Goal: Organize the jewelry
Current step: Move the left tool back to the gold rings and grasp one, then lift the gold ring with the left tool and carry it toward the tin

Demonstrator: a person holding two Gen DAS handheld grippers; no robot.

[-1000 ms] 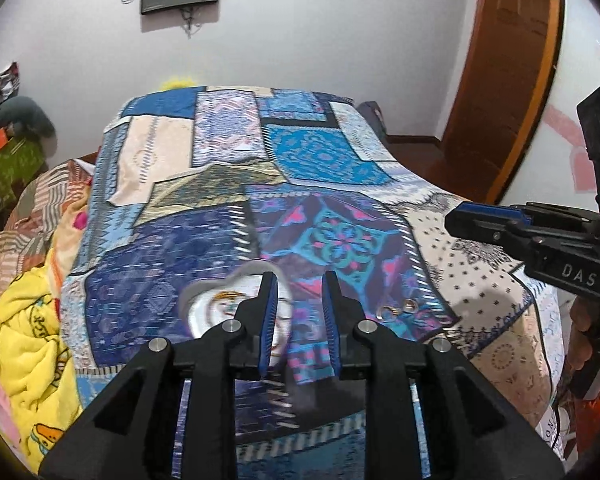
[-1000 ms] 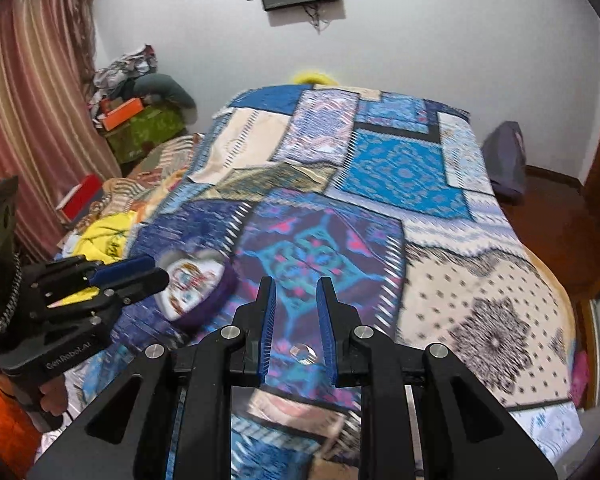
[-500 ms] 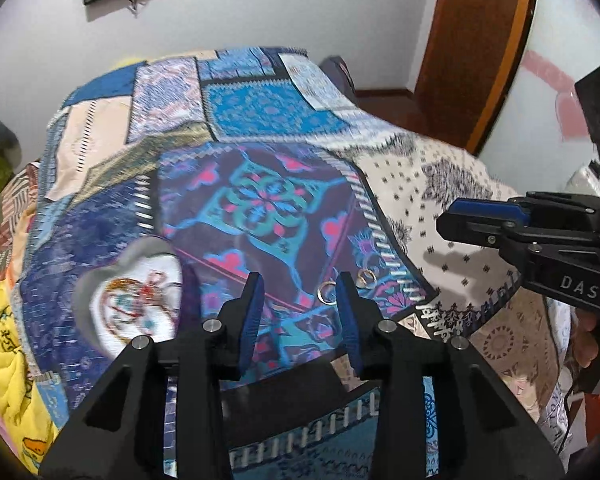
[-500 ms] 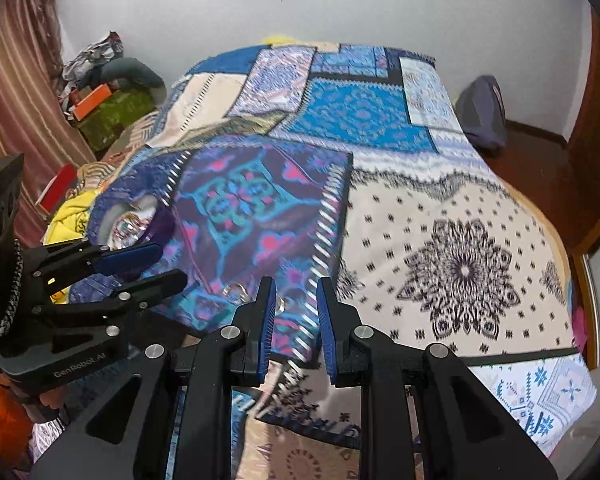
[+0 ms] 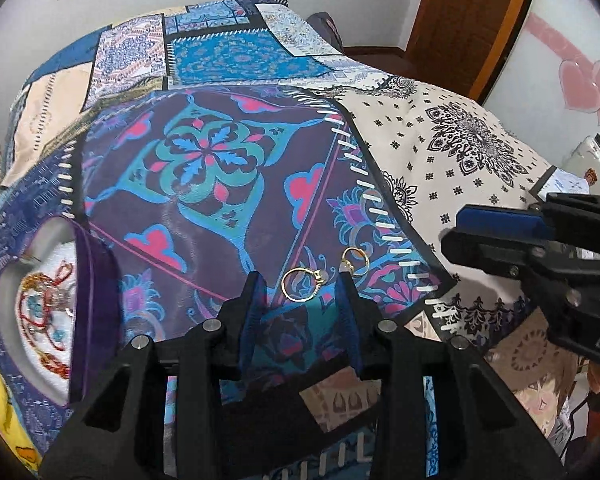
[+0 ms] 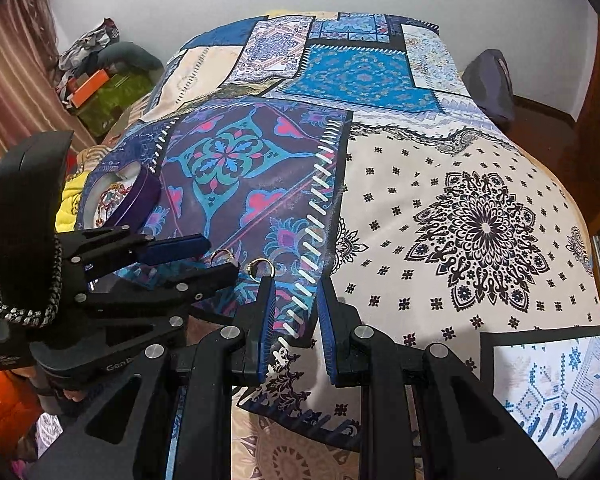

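Lining up my left gripper with its fingers apart around the nearer ring on the bedspread, I keep my right gripper narrowly parted, empty, beside the second ring, box waiting alongside.

A: Was the light good in both views?

B: Yes, it was soft and even, a bright indoor light. The bedspread showed clear colours, without glare.

A: Any shadows?

B: Only weak ones under the left tool.

A: And the sharpness?

B: The centre was sharp. The fisheye bent the edges strongly, and the corners were black.
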